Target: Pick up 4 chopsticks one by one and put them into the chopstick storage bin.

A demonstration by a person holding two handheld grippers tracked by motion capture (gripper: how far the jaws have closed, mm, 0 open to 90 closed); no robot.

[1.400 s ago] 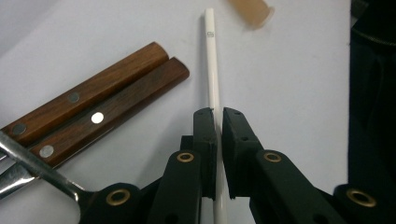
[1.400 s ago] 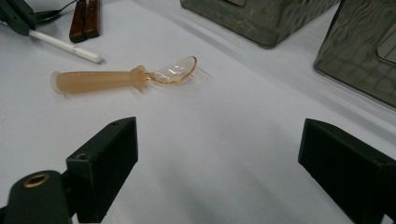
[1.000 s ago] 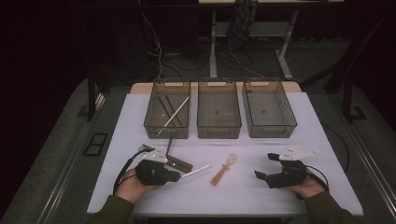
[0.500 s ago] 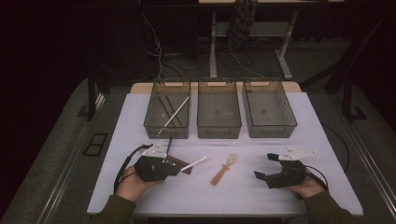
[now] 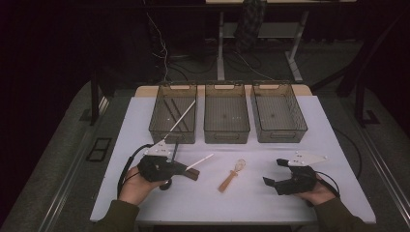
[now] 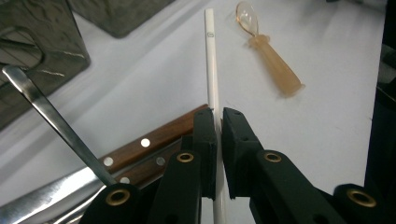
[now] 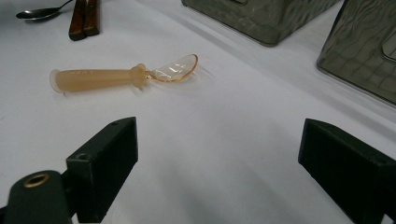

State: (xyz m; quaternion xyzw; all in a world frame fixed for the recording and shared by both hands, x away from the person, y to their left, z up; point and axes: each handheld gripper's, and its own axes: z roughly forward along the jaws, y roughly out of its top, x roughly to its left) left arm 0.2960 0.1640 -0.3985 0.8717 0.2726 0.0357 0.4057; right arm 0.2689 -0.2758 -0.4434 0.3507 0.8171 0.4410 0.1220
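Since the earlier frame, the left gripper [image 5: 186, 170] has closed on the white stick [image 5: 199, 162] and tipped its far end up off the white table [image 5: 251, 203]; the right gripper [image 5: 274, 176] has not moved.

High view: the left gripper sits at the near-left of the table, beside two wood-handled knives [image 5: 191, 173]. An amber spoon [image 5: 231, 175] lies between the grippers, touching neither. Three mesh bins [image 5: 227, 130] stand in a row at the far edge; the left bin holds another white stick [image 5: 180, 119].

Left gripper view: the jaws are clamped on the white stick [image 6: 212, 74], which runs straight ahead. A small printed mark near its tip is too small to read. A steel utensil handle [image 6: 51, 122] crosses the knives [image 6: 149, 144].

Right gripper view: the jaws stand wide apart and empty over bare table. The amber spoon [image 7: 116, 77] lies ahead; raised lettering on its handle is illegible.
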